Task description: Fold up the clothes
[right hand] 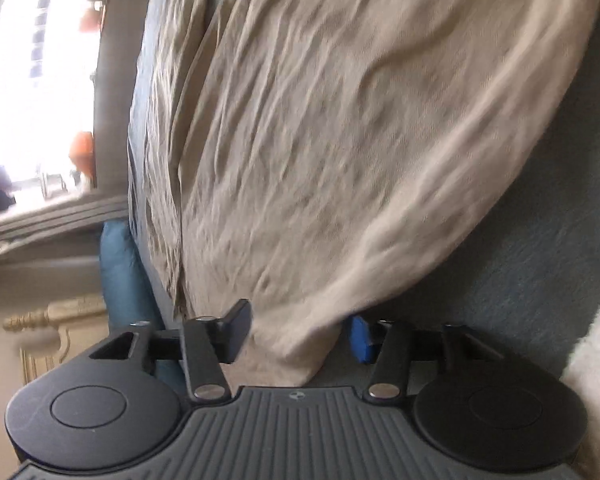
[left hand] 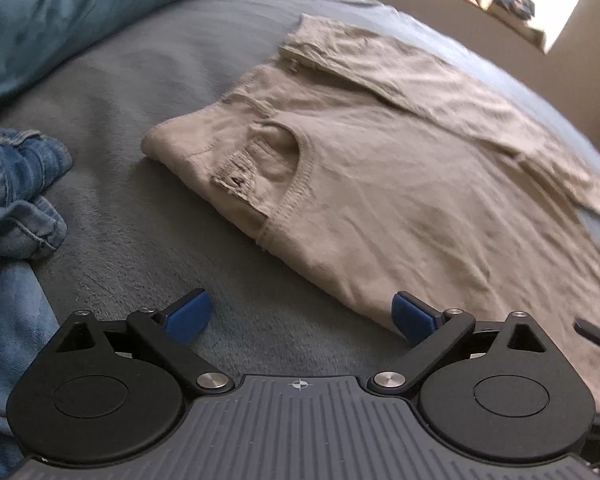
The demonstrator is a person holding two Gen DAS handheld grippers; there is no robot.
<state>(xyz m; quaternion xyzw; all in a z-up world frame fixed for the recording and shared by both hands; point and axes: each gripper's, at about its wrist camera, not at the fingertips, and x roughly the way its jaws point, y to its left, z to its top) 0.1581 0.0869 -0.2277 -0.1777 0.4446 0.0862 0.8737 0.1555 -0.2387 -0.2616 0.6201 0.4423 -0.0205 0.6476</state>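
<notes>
Blue-padded and spread wide, your left gripper (left hand: pixel 300 316) hovers with nothing between its jaws, over the grey bedspread (left hand: pixel 140 184) just short of the near folded edge of the beige T-shirt (left hand: pixel 380 184). That shirt lies flat on the bed, sleeves already turned in, collar (left hand: pixel 296 184) facing you, with a heap of blue denim (left hand: pixel 16 184) well apart at the left and a teal pillow (left hand: pixel 60 8) beyond. Judging by the fine creases, the knit is light, limp and clingy; it will sag wherever you don't support it, so take it at a doubled edge or corner, not by a single layer. From the right wrist, rolled nearly sideways and blurred, your right gripper (right hand: pixel 296 334) sits at the shirt's bottom corner (right hand: pixel 292 344): the hem end hangs into the gap between the dark finger and the blue one, jaws about half apart, and the cloth doesn't fill that gap, so I judge it not yet pinched. Beyond it the shirt body stretches away over the bedspread toward a bright window (right hand: pixel 32 60). Close fully on that corner before lifting, or the soft fabric may slip free.
</notes>
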